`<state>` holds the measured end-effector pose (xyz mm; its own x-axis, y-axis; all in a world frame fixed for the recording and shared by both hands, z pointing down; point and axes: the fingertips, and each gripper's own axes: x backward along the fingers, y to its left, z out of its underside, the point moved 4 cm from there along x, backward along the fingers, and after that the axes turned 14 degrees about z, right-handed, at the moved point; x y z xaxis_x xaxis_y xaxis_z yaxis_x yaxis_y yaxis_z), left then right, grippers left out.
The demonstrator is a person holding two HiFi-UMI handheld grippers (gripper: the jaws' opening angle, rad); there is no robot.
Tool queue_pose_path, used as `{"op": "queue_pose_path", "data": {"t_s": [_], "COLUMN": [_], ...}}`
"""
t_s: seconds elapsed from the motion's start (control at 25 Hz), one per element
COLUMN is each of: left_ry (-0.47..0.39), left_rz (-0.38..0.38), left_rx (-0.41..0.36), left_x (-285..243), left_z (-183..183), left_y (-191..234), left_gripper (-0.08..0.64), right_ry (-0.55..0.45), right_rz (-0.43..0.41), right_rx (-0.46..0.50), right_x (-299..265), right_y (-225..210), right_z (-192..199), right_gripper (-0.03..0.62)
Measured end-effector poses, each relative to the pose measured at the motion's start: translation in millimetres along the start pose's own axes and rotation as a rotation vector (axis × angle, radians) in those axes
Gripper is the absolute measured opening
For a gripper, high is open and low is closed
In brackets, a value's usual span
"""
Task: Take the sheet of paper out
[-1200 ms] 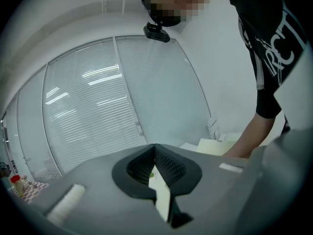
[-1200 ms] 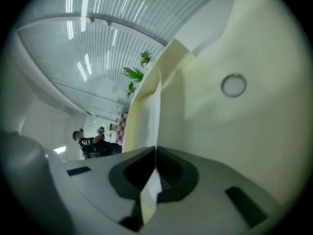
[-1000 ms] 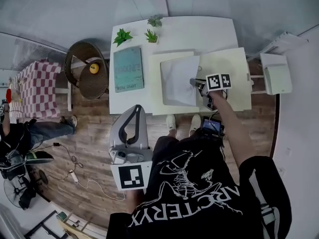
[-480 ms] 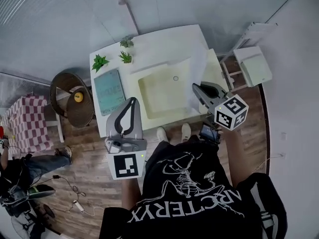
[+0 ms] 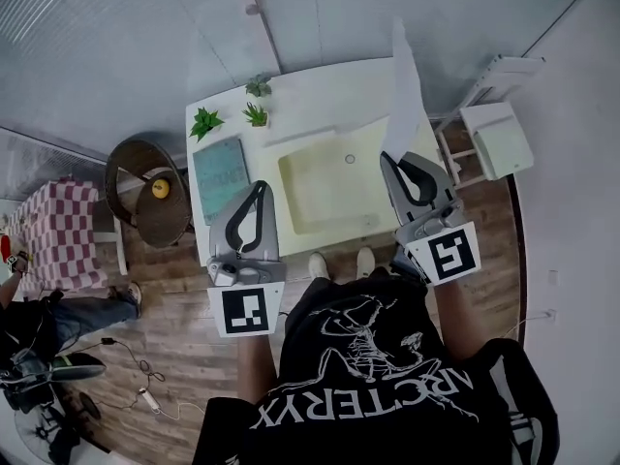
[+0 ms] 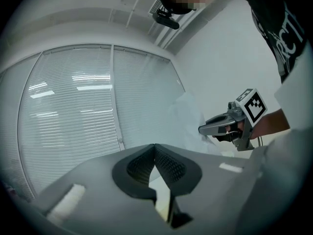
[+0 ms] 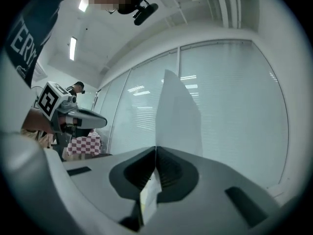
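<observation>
A white sheet of paper [image 5: 405, 85] stands upright above the table, pinched at its lower edge by my right gripper [image 5: 388, 157], which is shut on it. In the right gripper view the sheet [image 7: 178, 116] rises straight from the closed tips of that gripper [image 7: 155, 148]. Below it the open pale yellow folder [image 5: 325, 187] lies flat on the white table [image 5: 320, 80]. My left gripper [image 5: 260, 186] hovers at the table's near edge, shut with nothing in it. From the left gripper [image 6: 155, 145] view I see the right gripper [image 6: 201, 129] and the sheet [image 6: 186, 116] to the right.
A teal book [image 5: 221, 168] lies left of the folder, with two small plants [image 5: 204, 121] [image 5: 257, 114] behind it. A wicker chair [image 5: 145, 187] and a checkered cloth [image 5: 58, 240] stand at the left, a white stool [image 5: 494, 139] at the right. Cables lie on the wooden floor [image 5: 155, 356].
My right gripper has risen from the folder with the sheet and rolled, so the sheet that lay flat now stands upright. The left gripper shifted slightly toward the table.
</observation>
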<state>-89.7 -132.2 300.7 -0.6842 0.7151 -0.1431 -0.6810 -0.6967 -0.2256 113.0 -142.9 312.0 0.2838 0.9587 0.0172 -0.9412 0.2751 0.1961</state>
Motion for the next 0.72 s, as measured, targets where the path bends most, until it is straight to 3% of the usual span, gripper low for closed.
{"op": "queue_pose_path", "data": {"t_s": [0.32, 0.72], "left_ry": [-0.012, -0.013], "left_rz": [-0.040, -0.035], "left_rx": [-0.003, 0.000], "left_x": [11.0, 8.3], "left_z": [0.2, 1.7], "left_y": [7.2, 5.0], "left_gripper": [0.011, 0.011], "right_ry": [-0.011, -0.020], "right_rz": [-0.002, -0.021], "right_rx": [0.015, 0.035], "right_x": [-3.7, -4.5], "right_y": [6.5, 9.2], "right_z": [-13.0, -17.6], "right_gripper": [0.012, 0.012]}}
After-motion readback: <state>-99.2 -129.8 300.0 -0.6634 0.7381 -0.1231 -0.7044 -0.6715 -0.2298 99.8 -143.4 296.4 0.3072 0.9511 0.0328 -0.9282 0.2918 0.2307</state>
